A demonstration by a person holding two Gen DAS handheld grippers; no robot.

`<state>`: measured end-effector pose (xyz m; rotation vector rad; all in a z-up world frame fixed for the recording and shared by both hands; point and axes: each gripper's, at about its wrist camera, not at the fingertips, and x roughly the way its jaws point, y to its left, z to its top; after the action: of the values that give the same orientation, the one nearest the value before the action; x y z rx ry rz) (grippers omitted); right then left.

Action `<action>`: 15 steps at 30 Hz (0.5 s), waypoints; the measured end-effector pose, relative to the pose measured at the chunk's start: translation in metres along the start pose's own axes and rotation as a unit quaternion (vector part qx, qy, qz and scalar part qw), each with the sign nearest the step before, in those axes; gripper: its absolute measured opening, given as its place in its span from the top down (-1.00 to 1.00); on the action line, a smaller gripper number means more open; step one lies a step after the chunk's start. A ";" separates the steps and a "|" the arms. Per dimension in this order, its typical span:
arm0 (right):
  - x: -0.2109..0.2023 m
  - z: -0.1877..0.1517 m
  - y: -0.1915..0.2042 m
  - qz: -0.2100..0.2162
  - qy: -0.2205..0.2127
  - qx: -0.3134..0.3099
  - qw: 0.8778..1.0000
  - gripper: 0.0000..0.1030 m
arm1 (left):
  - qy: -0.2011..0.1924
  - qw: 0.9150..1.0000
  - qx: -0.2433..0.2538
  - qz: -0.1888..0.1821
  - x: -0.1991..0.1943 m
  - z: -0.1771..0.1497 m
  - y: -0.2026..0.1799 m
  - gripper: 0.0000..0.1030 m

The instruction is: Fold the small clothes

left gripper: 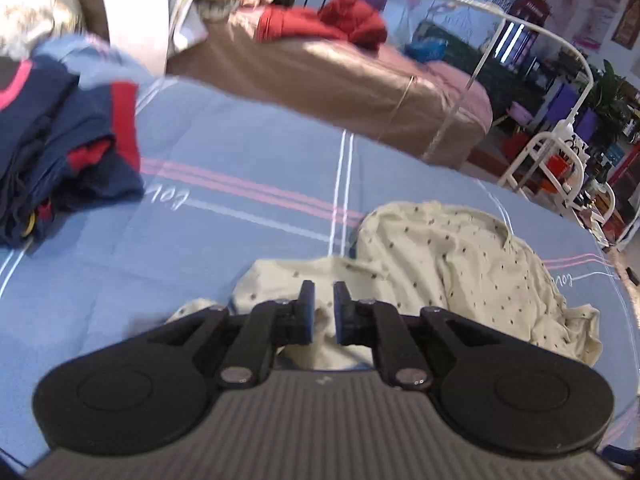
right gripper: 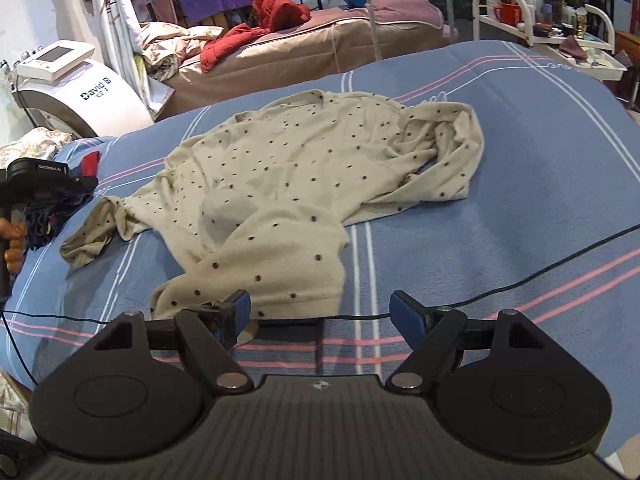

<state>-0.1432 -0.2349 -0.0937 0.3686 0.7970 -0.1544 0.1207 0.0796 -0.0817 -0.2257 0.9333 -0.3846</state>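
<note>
A cream, dark-dotted small garment lies spread and rumpled on the blue striped sheet. One sleeve trails to the left and a bunched sleeve lies at the right. My right gripper is open wide over the garment's near hem, its left finger above the cloth and its right one above bare sheet. In the left wrist view my left gripper hovers over the same garment. Its pads stand a narrow gap apart with nothing pinched. Its black housing shows at the left edge, held by a hand.
A pile of navy and red clothes sits at the sheet's left. A black cable crosses the sheet near my right gripper. Behind are a brown bed with a red jacket, a white machine and a white trolley.
</note>
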 end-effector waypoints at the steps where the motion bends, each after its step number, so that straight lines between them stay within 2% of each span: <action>1: 0.002 0.000 0.001 0.009 0.003 0.008 1.000 -1.00 | 0.018 1.000 -0.017 -0.020 0.000 -0.001 0.002 0.19; 3: 0.007 -0.001 0.001 0.023 0.009 0.027 0.999 -1.00 | 0.046 0.996 -0.031 -0.072 0.001 -0.016 -0.007 -0.45; 4: 0.008 -0.001 0.002 0.027 0.011 0.034 0.999 -1.00 | 0.062 0.993 -0.027 -0.098 0.005 -0.028 -0.018 -0.52; 7: 0.009 -0.002 0.005 0.024 0.015 0.032 0.999 -1.00 | 0.126 0.976 -0.040 -0.175 0.027 -0.062 -0.054 -0.52; 9: 0.007 -0.003 0.006 0.021 0.016 0.028 0.999 -1.00 | 0.175 0.957 -0.071 -0.220 0.051 -0.080 -0.076 -0.52; 11: 0.005 -0.004 0.003 0.018 0.015 0.029 0.999 -1.00 | 0.201 0.947 -0.088 -0.234 0.069 -0.089 -0.092 -0.50; 12: 0.003 -0.005 0.001 0.015 0.013 0.033 0.999 -1.00 | 0.204 0.946 -0.090 -0.236 0.078 -0.095 -0.100 -0.47; 14: 0.001 -0.007 -0.003 0.011 0.010 0.041 0.999 -1.00 | 0.208 0.947 -0.094 -0.227 0.090 -0.100 -0.108 0.00; 15: 0.000 -0.009 -0.006 0.009 0.009 0.046 0.999 -1.00 | 0.205 0.949 -0.092 -0.222 0.096 -0.101 -0.113 0.84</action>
<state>-0.1505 -0.2368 -0.1006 0.4655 0.8064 -0.1718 0.0643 -0.0651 -0.1715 -0.5462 1.3331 -0.7821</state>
